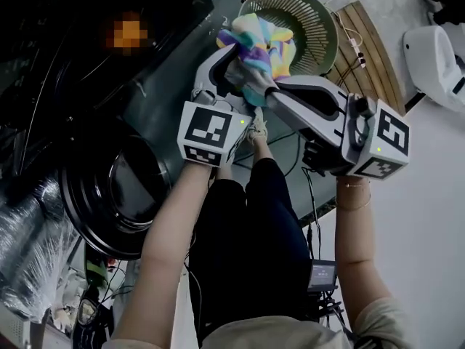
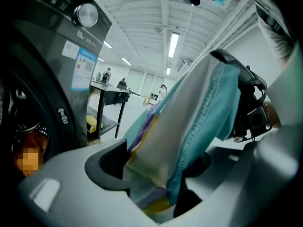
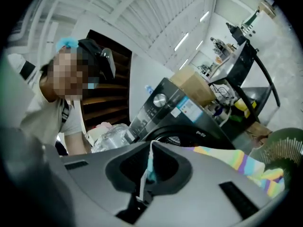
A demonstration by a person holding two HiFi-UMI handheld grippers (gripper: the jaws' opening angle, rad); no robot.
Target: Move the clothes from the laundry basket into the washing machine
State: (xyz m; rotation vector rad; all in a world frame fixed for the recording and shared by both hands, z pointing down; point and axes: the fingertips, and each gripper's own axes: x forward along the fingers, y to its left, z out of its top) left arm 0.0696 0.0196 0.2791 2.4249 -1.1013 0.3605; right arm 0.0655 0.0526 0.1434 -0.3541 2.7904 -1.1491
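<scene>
Pastel garment [image 1: 258, 49] aloft: right gripper [image 1: 271, 93] level, fingers [image 3: 173, 167] tight; left gripper [image 1: 231, 75] fingers [image 2: 111, 160] apart.

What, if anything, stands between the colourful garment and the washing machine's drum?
Nothing visible does. The colourful garment is clamped in the shut right gripper beside the washing machine, whose round door is swung open; no object lies between them.
</scene>
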